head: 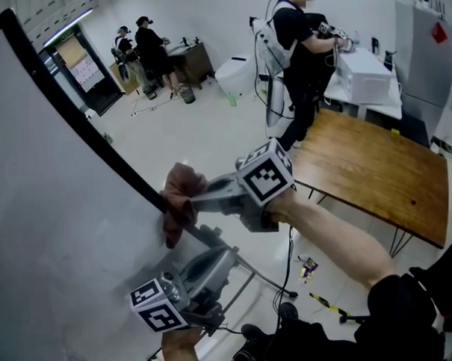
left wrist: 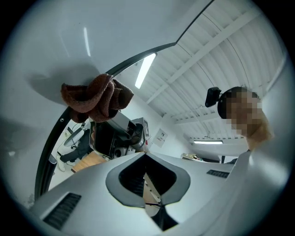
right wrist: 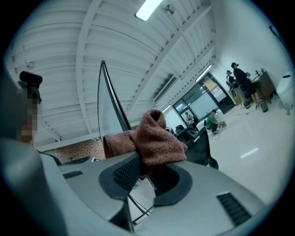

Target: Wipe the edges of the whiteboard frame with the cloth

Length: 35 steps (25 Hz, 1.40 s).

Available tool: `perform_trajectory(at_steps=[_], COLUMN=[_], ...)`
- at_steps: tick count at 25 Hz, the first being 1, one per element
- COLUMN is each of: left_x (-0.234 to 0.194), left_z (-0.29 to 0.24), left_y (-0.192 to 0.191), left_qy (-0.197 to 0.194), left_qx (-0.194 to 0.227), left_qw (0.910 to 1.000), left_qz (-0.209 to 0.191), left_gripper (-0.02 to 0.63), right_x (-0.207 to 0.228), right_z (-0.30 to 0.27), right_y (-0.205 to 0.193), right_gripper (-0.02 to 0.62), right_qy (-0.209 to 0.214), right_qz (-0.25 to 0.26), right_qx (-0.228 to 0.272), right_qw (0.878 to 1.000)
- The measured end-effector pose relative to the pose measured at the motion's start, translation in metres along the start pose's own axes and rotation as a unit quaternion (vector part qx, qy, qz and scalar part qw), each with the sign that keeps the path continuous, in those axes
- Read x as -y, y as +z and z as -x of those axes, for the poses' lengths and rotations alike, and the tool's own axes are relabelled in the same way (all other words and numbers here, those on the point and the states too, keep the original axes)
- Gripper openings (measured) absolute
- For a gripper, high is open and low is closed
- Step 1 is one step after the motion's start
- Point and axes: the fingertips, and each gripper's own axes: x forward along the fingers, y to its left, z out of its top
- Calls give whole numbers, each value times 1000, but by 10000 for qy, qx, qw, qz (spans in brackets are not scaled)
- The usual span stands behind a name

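Frame line: the black whiteboard frame [head: 81, 119] runs its long axis diagonally in the head view, from the upper left corner down toward the picture's middle, with the glossy white board face [head: 55, 198] to its left
Cloth: a reddish-brown terry cloth [head: 178, 189], bunched into a lump, sits on the frame at the lower end of its visible run; its longer side lies roughly top to bottom, crossing the frame, with one flap drooping below
Cloth against right claw: the right claw [head: 188, 206] reaches the frame from the right and is clenched on the cloth; in the right gripper view the cloth [right wrist: 156, 138] bulges out above and ahead of the right claw [right wrist: 147, 171] and its dark pads [right wrist: 124, 173], a flap spreads to the left, and the frame [right wrist: 113, 101] rises behind
Left claw: the left claw [head: 223, 257] is lower in the head view, below the cloth and apart from it, pointing up and to the right; the left gripper view shows the left claw [left wrist: 145, 153] with jaw tips pressed together and nothing between them
From the left gripper view: the cloth [left wrist: 97, 97] lies against the curved frame [left wrist: 133, 57], well ahead of the jaws
Surroundings: a brown wooden desk [head: 375, 173] on thin black legs stands to the right on the pale floor [head: 201, 132]; a person in black [head: 299, 53] stands beyond it, and two more people [head: 142, 52] are near the far wall
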Motion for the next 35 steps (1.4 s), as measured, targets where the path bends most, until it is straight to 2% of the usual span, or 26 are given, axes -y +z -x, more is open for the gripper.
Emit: perform_trajectory(at_steps=[6,15,28,35], left_x=[-10,-28,-40,-51], left_z=[-1,0,2,6], left_y=[-13,-28,-40,-49], left_qy=[47,195,322,422], left_qx=[-1,4,24,78], left_qw=[9999,9993,9982,9970], left_qz=[102,333,497,638], left_gripper=[-5,-5,-5,-5], right_x=[11,30,42,56], right_z=[3,6,7,8], right_y=[-19,-49,-76,-103], right_gripper=[77,77,77,77], right_qy=[-90,-157,-479,-724], right_qz=[-97,-530,-526,-514], right_qx=[-30,9,-109,-285], right_qw=[9999,9985,9974,9956])
